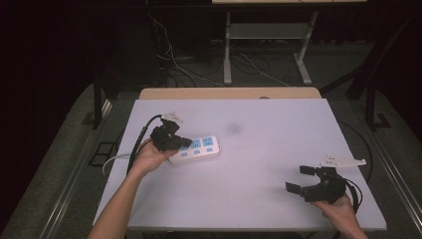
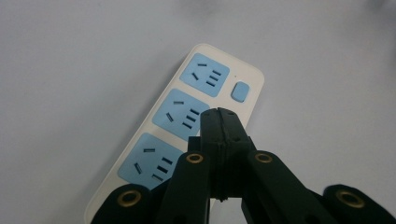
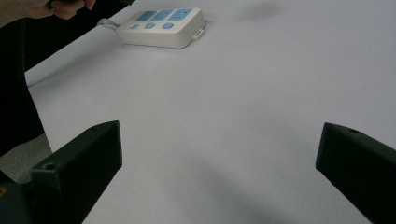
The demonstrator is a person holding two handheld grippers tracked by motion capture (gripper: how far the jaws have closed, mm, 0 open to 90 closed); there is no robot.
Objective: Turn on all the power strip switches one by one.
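Closed jaws poised over a power strip

Plainly, the left gripper [image 2: 219,114] has its jaws pressed together, the tip just above the power strip [image 1: 199,148], over its middle socket; contact is unclear. The strip looks rigid, light and smooth-sided, likely to slide on the table [image 1: 268,164]; best gripped across its narrow width. Its cord is mostly hidden behind the left hand [image 1: 147,158]. The right gripper [image 1: 304,180] rests spread wide, well apart.

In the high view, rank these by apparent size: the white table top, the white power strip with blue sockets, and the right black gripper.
1. White table top, by far the largest.
2. and 3. White power strip with blue sockets and right black gripper look similar; the gripper sits nearer the camera and the left gripper overlaps the strip, so no ranking.
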